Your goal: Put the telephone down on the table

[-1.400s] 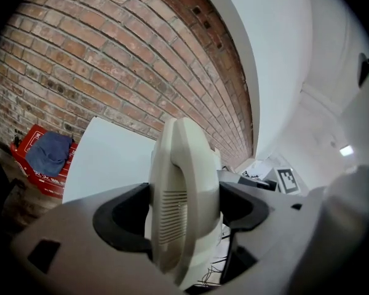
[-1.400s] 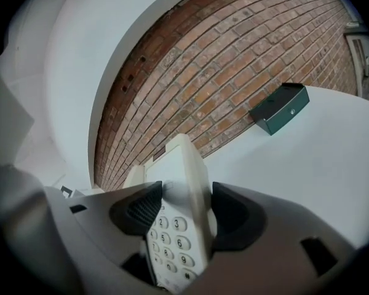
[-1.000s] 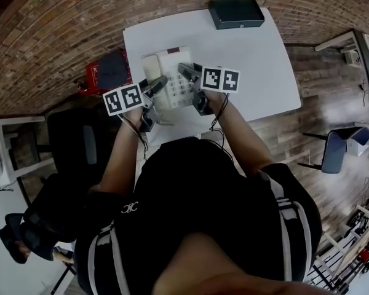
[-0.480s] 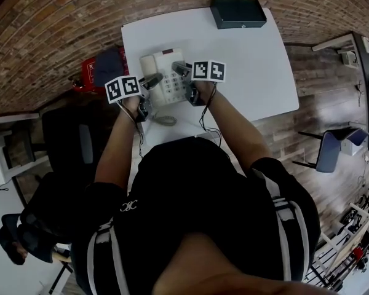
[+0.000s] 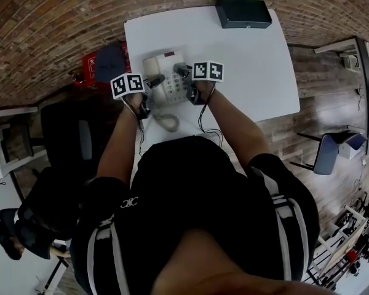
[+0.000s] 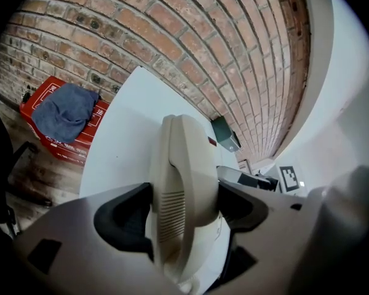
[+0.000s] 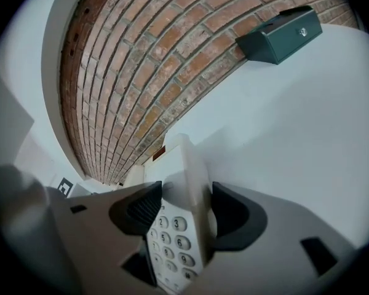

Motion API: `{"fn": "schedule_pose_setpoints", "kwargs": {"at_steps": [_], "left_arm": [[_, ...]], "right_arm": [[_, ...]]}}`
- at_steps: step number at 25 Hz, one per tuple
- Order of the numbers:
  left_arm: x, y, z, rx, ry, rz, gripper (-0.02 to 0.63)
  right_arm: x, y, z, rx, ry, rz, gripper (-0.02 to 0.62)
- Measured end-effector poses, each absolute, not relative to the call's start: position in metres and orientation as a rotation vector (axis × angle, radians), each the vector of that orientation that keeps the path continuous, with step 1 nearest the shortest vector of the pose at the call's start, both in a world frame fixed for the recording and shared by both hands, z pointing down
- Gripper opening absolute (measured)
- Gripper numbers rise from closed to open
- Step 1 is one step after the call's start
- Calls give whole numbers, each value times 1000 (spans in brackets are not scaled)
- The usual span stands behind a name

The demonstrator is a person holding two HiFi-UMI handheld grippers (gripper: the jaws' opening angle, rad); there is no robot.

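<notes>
From the head view, you held the telephone (image 5: 168,82) over the near-left part of the white table (image 5: 252,60). The left gripper (image 5: 152,80) was on its left side and the right gripper (image 5: 183,72) on its right, with the coiled cord (image 5: 166,123) trailing towards you (whether the base touched the top could not be told).

In the left gripper view, your jaws were clamped across the handset (image 6: 183,165), with the tabletop beyond.

In the right gripper view, your jaws were pinched on the body's right edge, beside the keypad (image 7: 172,238).

To set it down well, I judge you needed to lower both sides level and let the base sit flat. Then both jaws could part together, clear of the cord.
</notes>
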State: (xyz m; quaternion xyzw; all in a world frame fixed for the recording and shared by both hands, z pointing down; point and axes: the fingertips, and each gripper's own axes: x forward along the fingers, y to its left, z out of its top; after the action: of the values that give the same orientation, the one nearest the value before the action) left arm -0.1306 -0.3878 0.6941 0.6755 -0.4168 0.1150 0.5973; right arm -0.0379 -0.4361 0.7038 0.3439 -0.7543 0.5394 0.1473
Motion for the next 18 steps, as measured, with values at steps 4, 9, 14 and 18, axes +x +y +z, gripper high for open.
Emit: {"fn": "schedule_pose_setpoints", "kwargs": {"at_steps": [4, 9, 14, 18], "left_arm": [[-133, -390, 696, 1579, -967, 263, 345], [-132, -391, 696, 1585, -973, 247, 347], [-134, -392, 691, 1642, -1015, 273, 347], [-150, -397, 675, 1700, -1145, 306, 347]], "right_arm": [[-39, -437, 706, 1003, -2167, 1568, 230], [-38, -437, 706, 1015, -2178, 1565, 230], [-33, -437, 704, 1040, -2185, 1493, 229], [-21, -447, 683, 1160, -2251, 1369, 230]]}}
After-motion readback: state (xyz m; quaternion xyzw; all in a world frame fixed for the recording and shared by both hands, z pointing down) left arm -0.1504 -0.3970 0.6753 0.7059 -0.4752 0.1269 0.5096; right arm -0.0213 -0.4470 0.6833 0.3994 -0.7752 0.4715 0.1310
